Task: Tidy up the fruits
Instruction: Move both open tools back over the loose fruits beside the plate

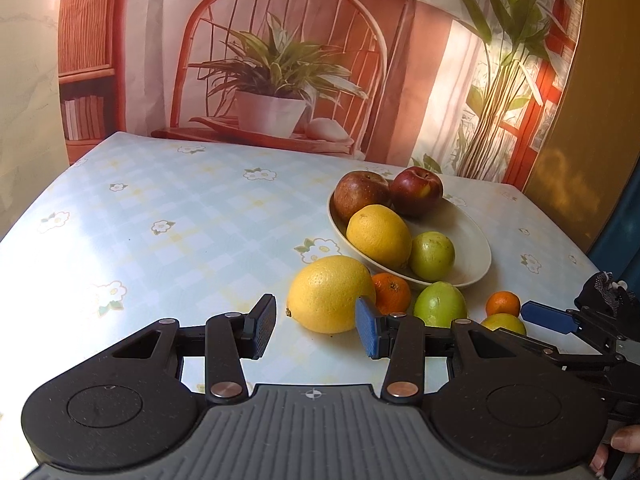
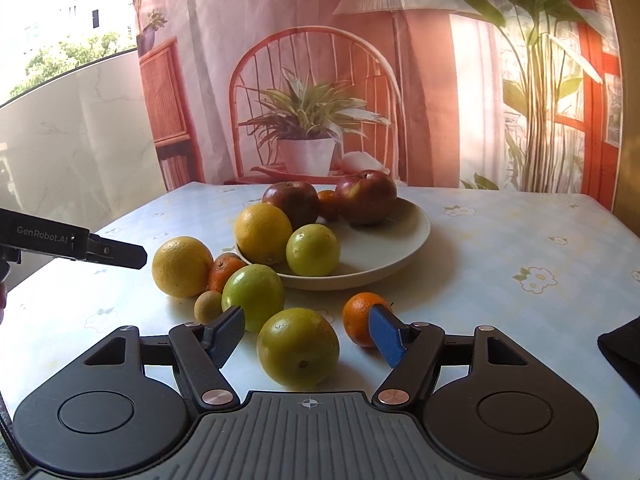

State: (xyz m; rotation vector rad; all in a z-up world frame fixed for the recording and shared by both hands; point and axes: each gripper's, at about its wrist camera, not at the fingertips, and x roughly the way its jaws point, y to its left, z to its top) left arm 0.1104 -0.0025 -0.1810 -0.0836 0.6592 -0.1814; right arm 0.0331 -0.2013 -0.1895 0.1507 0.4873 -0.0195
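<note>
Right gripper (image 2: 307, 338), released, straddles the green-yellow fruit (image 2: 298, 346) dead ahead; left gripper (image 1: 316, 330), empty, sits farther off.

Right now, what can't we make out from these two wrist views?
- Small orange in the plate: mostly behind the two apples in the right wrist view, fully hidden in the left.
- Small brownish fruit: too small to identify; absent from the left view.
- Right gripper: whether its pads touch the green fruit is unclear.
- Dark object: cut off by the right edge.
</note>
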